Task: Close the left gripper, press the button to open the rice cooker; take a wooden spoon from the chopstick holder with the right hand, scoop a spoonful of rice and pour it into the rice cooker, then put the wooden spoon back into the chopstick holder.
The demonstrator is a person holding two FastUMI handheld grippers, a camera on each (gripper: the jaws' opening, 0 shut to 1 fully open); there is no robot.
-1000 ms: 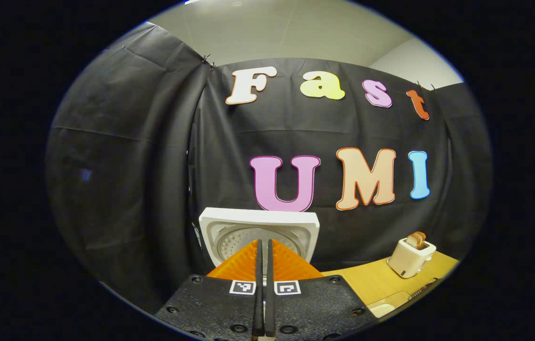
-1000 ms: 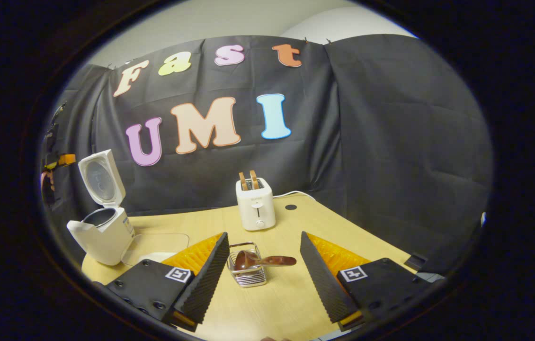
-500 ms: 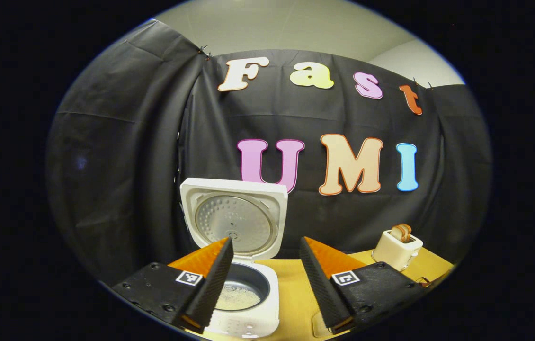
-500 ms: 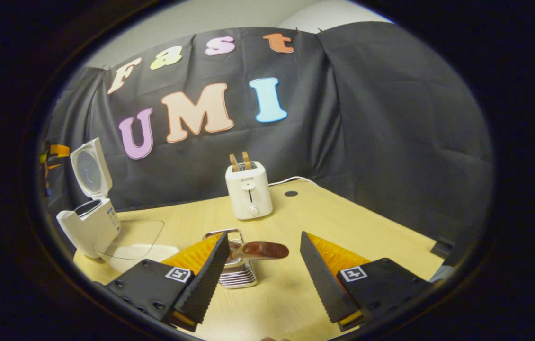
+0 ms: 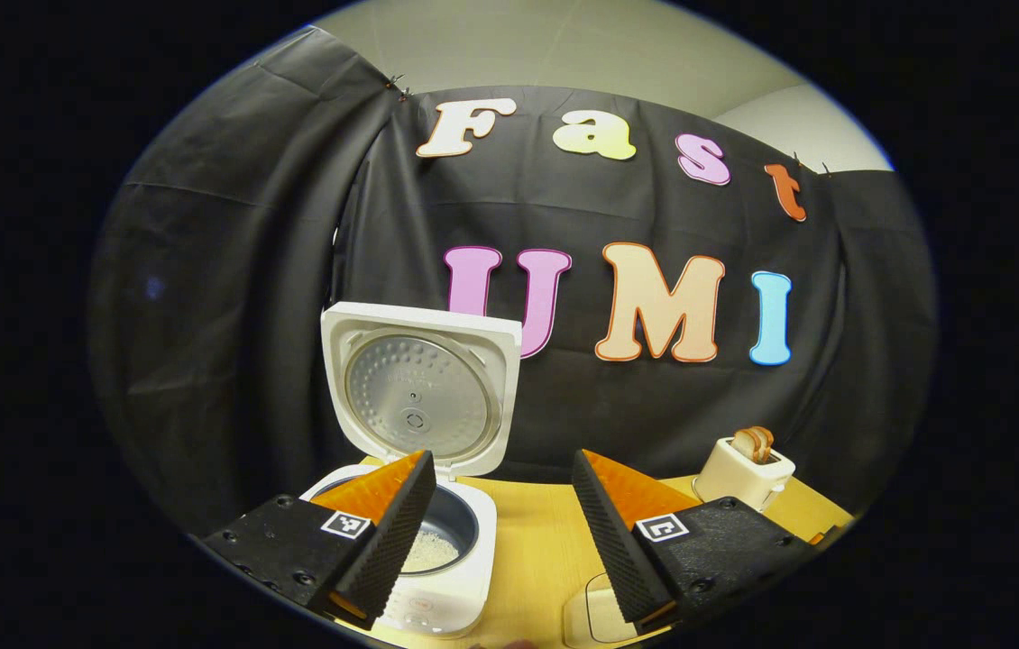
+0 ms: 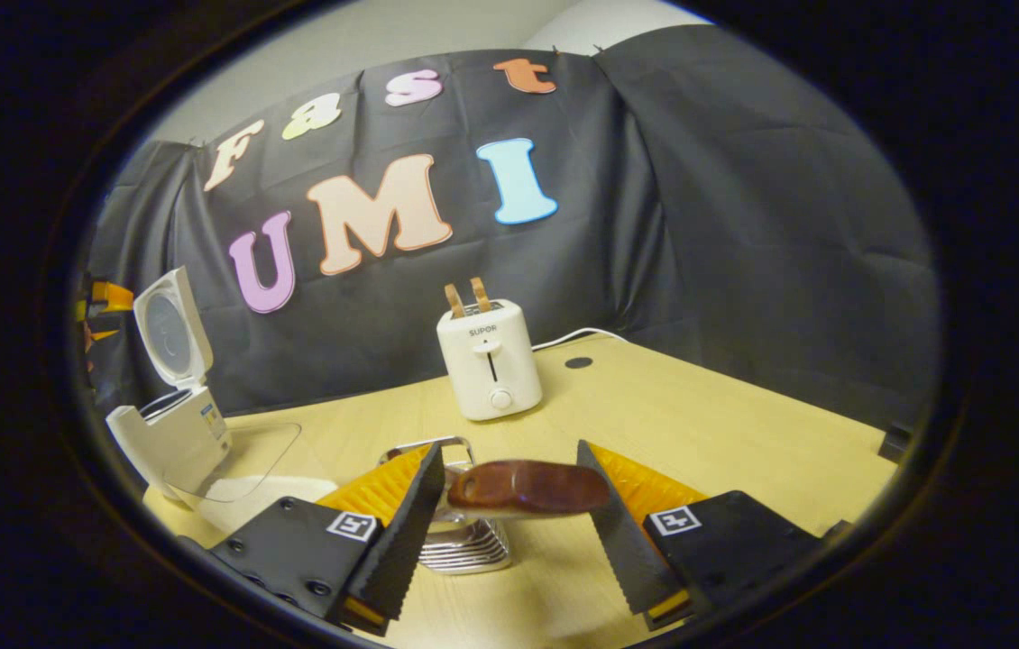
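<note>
My right gripper (image 6: pixel 509 532) stands wide, its fingers flanking the wooden spoon (image 6: pixel 527 488) handle without clear contact. The spoon sticks out of the chopstick holder (image 6: pixel 466 541), a wire basket just behind the fingers on the table (image 6: pixel 699 424). Left of the holder I see a clear container of rice (image 6: pixel 243 464), then the rice cooker (image 6: pixel 171 433), lid up. Behind the holder stands a toaster (image 6: pixel 489 358). My left gripper (image 5: pixel 500 532) is also wide, empty, near the cooker's open pot.
</note>
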